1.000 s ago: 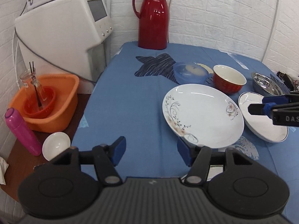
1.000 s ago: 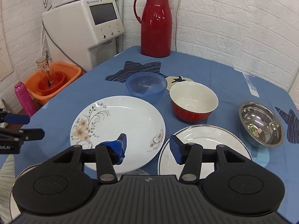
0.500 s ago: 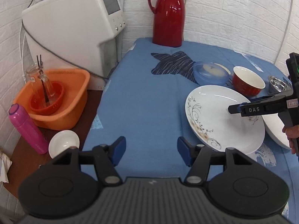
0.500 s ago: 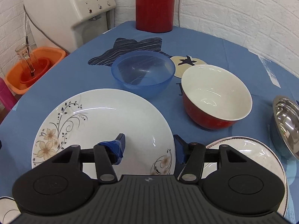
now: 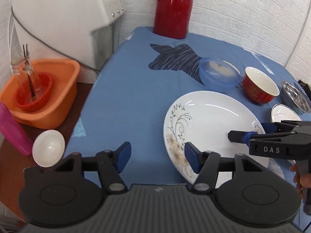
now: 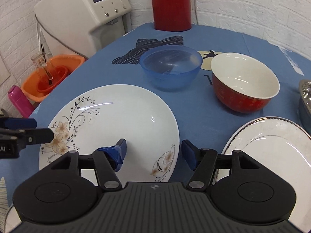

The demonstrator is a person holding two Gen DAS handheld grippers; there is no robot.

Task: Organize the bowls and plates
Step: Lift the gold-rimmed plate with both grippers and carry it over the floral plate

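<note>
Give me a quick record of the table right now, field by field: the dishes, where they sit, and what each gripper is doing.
surface: blue tablecloth
plates: floral plate; rimmed plate to its right
bowls: blue bowl, red bowl, steel bowl, none stacked
behind: red thermos
right gripper: jaws open, straddling the floral plate's right edge
left gripper: jaws open, holding nothing, at the floral plate's left edge

Open left tongs (image 5: 156, 156) beside floral plate (image 5: 210, 124), right tongs (image 5: 250, 133) straddling its far rim
</note>
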